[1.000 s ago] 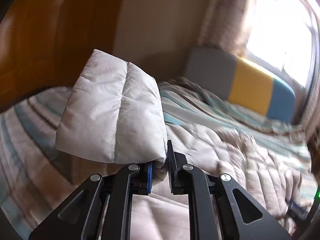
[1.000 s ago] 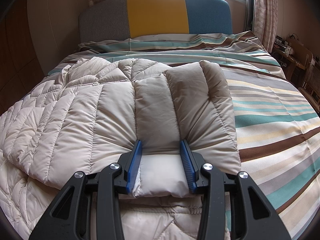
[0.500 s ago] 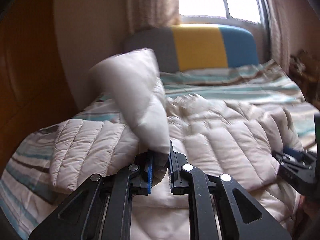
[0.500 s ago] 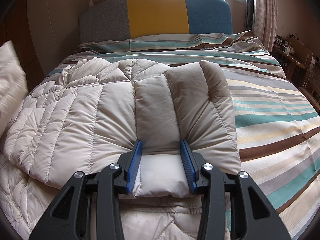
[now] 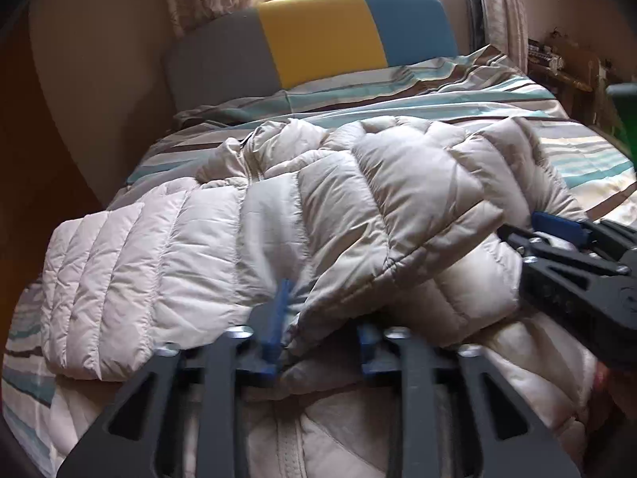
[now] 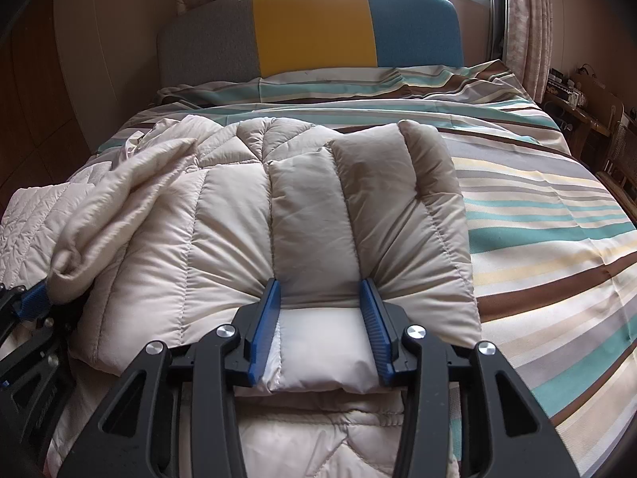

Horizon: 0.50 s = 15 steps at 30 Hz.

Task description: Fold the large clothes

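A beige quilted down jacket (image 5: 358, 207) lies spread on the bed, also in the right wrist view (image 6: 223, 223). My left gripper (image 5: 318, 342) is open, its blue pads either side of a folded jacket edge at the near side. A sleeve (image 5: 131, 275) lies flat to the left. My right gripper (image 6: 324, 318) is open with a wide gap, its pads astride the jacket's folded right part; it also shows in the left wrist view (image 5: 565, 235). The left gripper shows at the left edge of the right wrist view (image 6: 32, 302).
The bed has a striped cover (image 6: 537, 215) and a grey, yellow and blue headboard (image 6: 310, 28). A window with curtains is behind it. A wooden wall (image 5: 24, 119) is at the left. A cluttered wooden table (image 6: 585, 99) stands at the right.
My left gripper swung the lifted sleeve over to the right, laid it down on the jacket and opened. My right gripper has stayed still and open.
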Tool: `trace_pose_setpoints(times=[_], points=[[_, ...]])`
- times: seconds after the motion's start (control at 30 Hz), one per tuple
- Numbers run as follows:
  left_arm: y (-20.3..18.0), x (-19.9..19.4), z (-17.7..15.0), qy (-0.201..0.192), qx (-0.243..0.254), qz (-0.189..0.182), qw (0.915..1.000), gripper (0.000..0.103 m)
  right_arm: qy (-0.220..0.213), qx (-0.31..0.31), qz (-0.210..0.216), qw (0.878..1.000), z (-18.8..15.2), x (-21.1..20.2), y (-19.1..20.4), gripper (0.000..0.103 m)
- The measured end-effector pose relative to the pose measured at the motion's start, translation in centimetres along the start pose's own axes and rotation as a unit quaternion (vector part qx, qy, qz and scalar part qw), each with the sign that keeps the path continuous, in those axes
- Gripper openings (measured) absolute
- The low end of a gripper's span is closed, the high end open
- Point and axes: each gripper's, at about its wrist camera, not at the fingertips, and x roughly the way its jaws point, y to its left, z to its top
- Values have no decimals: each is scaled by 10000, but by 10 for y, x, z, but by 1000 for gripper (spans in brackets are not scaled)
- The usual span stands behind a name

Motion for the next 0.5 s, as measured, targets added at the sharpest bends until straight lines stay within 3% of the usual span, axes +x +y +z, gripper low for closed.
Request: trace_pose_setpoints(times=[0.07, 0.17, 0.27, 0.4, 0.5], points=[[10, -14, -1, -171, -204, -209, 9994, 86, 0, -4, -5, 10000, 0, 0, 1, 42], [23, -33, -1, -363, -496, -710, 9956, 86, -1, -3, -3, 10000, 0, 0, 2, 42], [41, -48, -2, -605, -678, -830, 9924, 86, -1, -5, 11, 10000, 0, 0, 1, 42], [94, -56, -1, -914, -1038, -465, 9893, 86, -3, -10, 6, 10000, -1, 0, 2, 42], [144, -44, 0, -788, -1545, -64, 9848, 84, -3, -25, -7, 10000, -1, -1, 2, 42]])
